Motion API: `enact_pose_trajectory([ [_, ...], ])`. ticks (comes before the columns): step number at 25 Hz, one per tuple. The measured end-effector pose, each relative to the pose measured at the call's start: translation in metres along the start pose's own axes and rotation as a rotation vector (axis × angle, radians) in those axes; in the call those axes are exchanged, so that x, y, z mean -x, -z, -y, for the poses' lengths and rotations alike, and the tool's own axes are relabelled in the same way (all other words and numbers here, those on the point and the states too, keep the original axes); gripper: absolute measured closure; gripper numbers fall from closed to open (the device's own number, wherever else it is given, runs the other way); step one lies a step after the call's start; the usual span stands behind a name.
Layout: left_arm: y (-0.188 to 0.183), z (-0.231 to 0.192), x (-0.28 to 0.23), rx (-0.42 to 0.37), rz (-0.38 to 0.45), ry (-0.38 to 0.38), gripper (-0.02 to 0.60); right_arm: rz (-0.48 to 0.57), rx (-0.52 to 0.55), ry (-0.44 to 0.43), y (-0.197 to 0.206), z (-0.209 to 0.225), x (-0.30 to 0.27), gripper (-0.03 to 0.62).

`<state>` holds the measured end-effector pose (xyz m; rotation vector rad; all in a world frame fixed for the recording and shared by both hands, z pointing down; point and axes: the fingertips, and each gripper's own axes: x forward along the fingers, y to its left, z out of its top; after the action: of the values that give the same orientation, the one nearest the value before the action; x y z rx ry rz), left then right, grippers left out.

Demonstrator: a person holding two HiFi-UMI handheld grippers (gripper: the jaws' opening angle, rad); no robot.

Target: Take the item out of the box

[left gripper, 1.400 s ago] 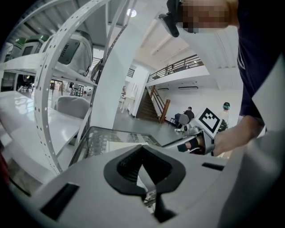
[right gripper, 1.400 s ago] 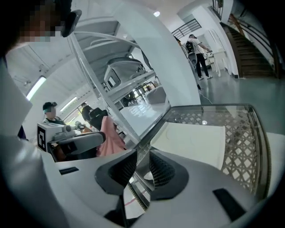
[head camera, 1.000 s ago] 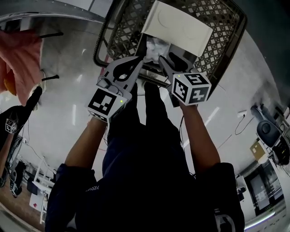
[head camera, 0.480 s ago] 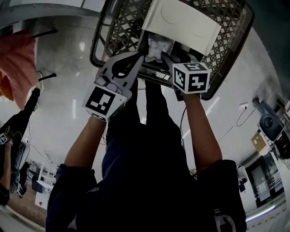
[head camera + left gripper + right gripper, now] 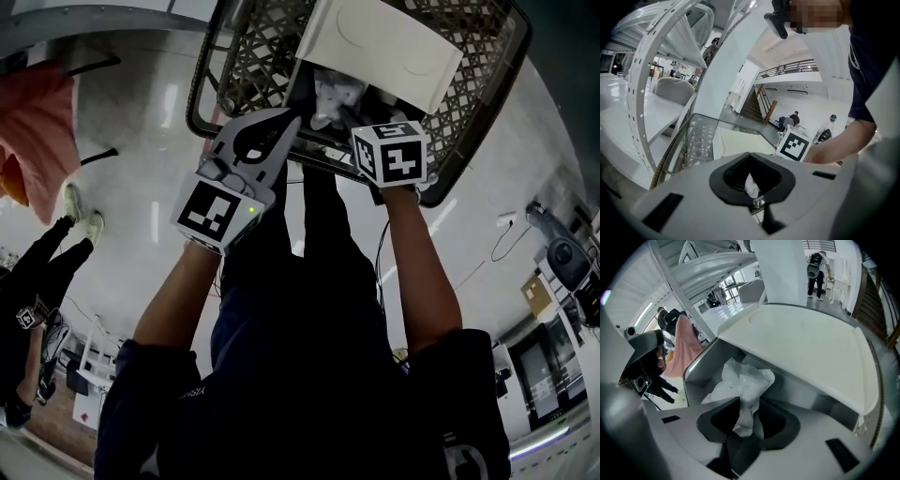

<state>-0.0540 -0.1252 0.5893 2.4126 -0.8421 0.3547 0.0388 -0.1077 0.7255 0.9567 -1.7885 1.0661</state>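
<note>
An open grey box with a raised white lid sits in a black mesh basket. A crumpled white plastic bag sticks up out of it. My right gripper reaches in from the near edge. Its jaws are closing, with the bag's tail pinched between them under the lid. My left gripper is at the box's near-left edge, jaws together. In the left gripper view a small white scrap sits between its pads.
The basket's rim and the lid stand just ahead of the left gripper, with the right gripper's marker cube beside them. A pink cloth hangs far left. Another person's legs stand on the white floor.
Both grippers have shifted slightly forward into the box, the right one further over its near edge. The person at the far left has moved.
</note>
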Motion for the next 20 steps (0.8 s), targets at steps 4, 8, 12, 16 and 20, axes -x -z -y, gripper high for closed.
enact_pose_trajectory([
  [4,-0.004,0.002,0.002,-0.007,0.001,-0.004,0.575,0.016,0.003,-0.015,-0.001,-0.008,0.002,0.511],
  [8,-0.013,0.003,0.006,-0.022,0.011,-0.011,0.575,0.044,-0.006,-0.029,-0.005,-0.017,0.011,0.548],
  [12,-0.026,0.008,0.012,-0.042,0.027,-0.012,0.575,0.087,-0.006,-0.037,-0.012,-0.023,0.032,0.553],
  [16,-0.048,0.017,0.019,-0.068,0.051,-0.018,0.575,0.161,0.003,-0.046,-0.031,-0.030,0.067,0.554],
  [20,-0.081,0.031,0.025,-0.112,0.097,-0.020,0.575,0.266,0.017,-0.050,-0.060,-0.036,0.114,0.554],
])
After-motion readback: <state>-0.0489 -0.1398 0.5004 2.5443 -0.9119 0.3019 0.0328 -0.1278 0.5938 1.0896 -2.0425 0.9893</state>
